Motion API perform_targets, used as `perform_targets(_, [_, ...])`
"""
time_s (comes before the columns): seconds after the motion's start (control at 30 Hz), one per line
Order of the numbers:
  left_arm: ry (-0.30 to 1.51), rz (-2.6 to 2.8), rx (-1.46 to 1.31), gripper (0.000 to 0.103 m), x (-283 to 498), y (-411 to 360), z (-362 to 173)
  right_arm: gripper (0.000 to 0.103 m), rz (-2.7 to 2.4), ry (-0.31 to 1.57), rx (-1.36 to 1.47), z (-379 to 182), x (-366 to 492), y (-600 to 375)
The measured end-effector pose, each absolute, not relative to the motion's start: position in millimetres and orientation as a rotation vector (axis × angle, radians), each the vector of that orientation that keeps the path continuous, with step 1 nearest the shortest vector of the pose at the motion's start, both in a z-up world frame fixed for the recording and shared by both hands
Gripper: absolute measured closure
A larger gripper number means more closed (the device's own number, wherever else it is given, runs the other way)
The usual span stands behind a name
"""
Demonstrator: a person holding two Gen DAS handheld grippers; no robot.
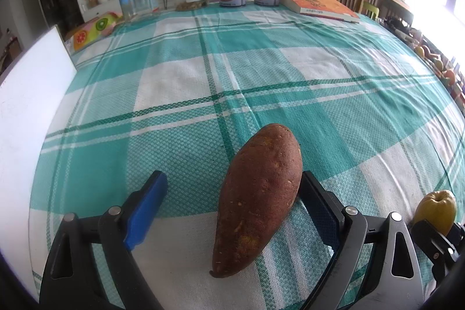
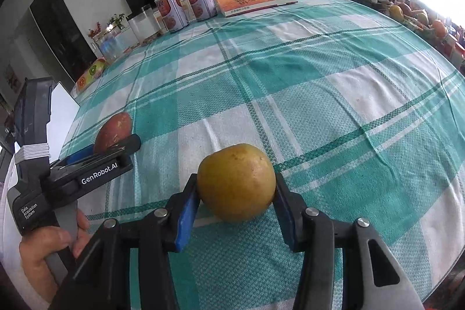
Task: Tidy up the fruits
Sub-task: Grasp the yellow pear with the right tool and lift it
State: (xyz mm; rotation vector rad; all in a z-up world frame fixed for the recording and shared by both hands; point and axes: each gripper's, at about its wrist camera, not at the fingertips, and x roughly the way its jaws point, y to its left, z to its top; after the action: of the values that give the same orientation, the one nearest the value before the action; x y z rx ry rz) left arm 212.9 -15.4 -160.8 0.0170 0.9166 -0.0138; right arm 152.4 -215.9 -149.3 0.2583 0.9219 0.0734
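We see the left gripper [image 1: 232, 208] with fingers spread around a sweet potato [image 1: 257, 199] lying near the desk's [image 1: 261, 63] near edge; only its right finger touches it. The right gripper [image 2: 237, 211] pinches a yellow pear [image 2: 236, 182] resting beside it.

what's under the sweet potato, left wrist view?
The sweet potato lies directly on the checked tablecloth, between the open left gripper fingers. The cloth right beneath it is covered.
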Motion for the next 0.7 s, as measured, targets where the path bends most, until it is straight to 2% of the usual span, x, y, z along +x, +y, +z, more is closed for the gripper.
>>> perform_targets(0.7, [0.917, -0.014, 0.017, 0.01, 212.7, -15.4, -160.9, 0.053, 0.068, 0.92, 0.263, -148.6, 150.1, -214.9])
